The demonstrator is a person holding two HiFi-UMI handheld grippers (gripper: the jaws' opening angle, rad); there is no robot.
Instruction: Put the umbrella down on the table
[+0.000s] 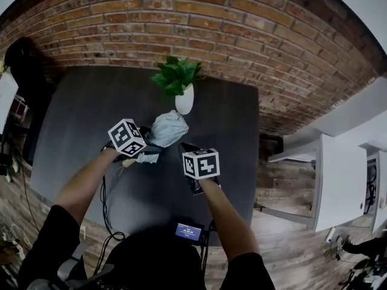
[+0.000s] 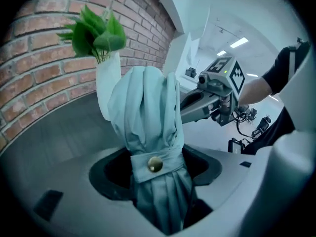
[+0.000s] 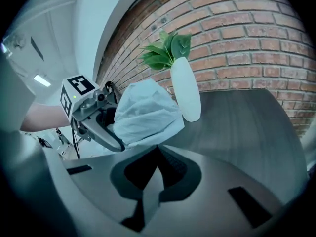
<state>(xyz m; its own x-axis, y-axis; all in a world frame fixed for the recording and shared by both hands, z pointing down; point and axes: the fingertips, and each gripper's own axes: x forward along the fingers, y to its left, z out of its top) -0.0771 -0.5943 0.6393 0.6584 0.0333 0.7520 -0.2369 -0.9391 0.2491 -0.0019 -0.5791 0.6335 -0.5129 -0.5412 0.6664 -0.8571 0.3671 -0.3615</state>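
A folded pale blue-grey umbrella [image 1: 167, 130] hangs over the dark table [image 1: 72, 119], its strap fastened with a brass snap [image 2: 154, 164]. My left gripper [image 2: 157, 174] is shut on the umbrella [image 2: 146, 110] just below the strap, and the bunched canopy points away from me toward the vase. In the head view the left gripper [image 1: 145, 154] is left of centre. My right gripper [image 1: 188, 150] is beside it on the right, jaws together with nothing between them. From the right gripper view the umbrella [image 3: 146, 113] lies just ahead of the right gripper [image 3: 157, 156], not touching it.
A white vase [image 1: 184, 99] with green leaves [image 1: 175, 75] stands right behind the umbrella, near the table's far edge and the brick wall [image 1: 242, 29]. Black cables [image 1: 107, 198] trail over the near left. A small screen [image 1: 188, 231] sits at the front edge. White cabinets [image 1: 341, 180] stand on the right.
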